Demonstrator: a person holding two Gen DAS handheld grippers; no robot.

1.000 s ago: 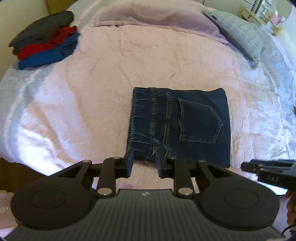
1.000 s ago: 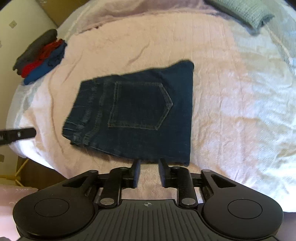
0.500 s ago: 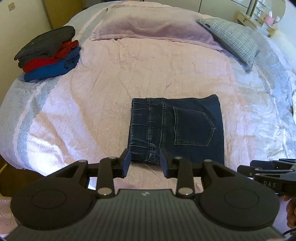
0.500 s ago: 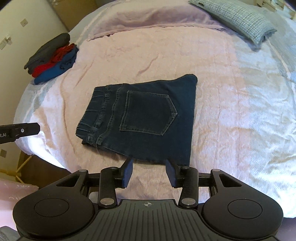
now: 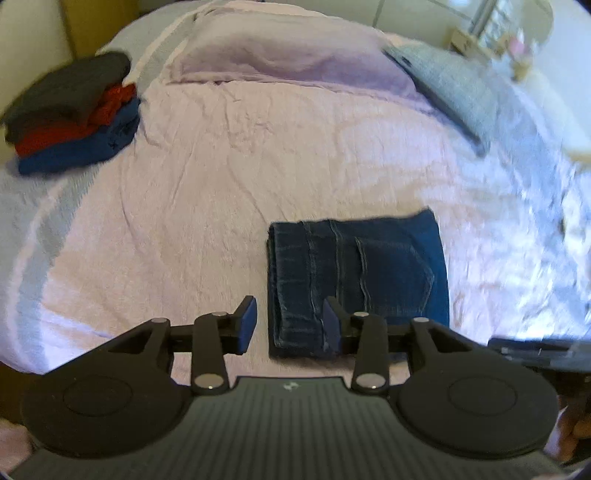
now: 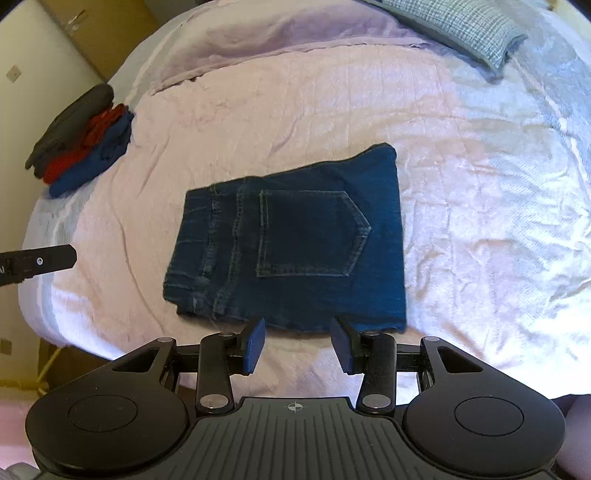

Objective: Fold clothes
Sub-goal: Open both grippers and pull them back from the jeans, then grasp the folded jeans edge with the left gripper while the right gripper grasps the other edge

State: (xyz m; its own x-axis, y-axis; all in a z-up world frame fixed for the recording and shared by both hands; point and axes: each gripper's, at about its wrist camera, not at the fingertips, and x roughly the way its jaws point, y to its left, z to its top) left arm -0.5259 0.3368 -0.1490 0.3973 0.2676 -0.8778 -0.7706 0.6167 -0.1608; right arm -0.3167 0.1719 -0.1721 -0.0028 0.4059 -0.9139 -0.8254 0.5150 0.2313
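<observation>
holding both grippers low at the near edge of the bed (image 6: pixel 480 206), you are keeping each claw spread apart with nothing between the pads. your left gripper (image 5: pixel 288 325) is hovering over the near left corner of the folded jeans (image 5: pixel 358 273); its right pad is showing in front of the denim and its left pad over bare bedspread, though whether either is touching cloth you cannot tell. your right gripper (image 6: pixel 297 341) is sitting just short of the jeans' near hem, both pads over the pink cover.

the jeans (image 6: pixel 295 243) are lying flat as a compact rectangle in the middle of the bed's near half, back pocket facing up, waistband toward the left, folded edge toward the right.

around them the cover is lying wrinkled but bare. well apart at the far left edge, a stack of folded clothes (image 6: pixel 81 136) is resting: dark grey on top, red in the middle, blue at the bottom. a lilac pillow (image 5: pixel 295 55) is lying across the far end, and a grey checked pillow (image 6: pixel 458 26) is sitting at the far right. a cream wall with a wooden door (image 6: pixel 107 33) is showing beyond the left side. in the left wrist view, the right gripper's dark body is poking in at the near right (image 5: pixel 535 350), with a hand (image 5: pixel 570 432) partly showing beneath it. the far right of that view is blurring.
</observation>
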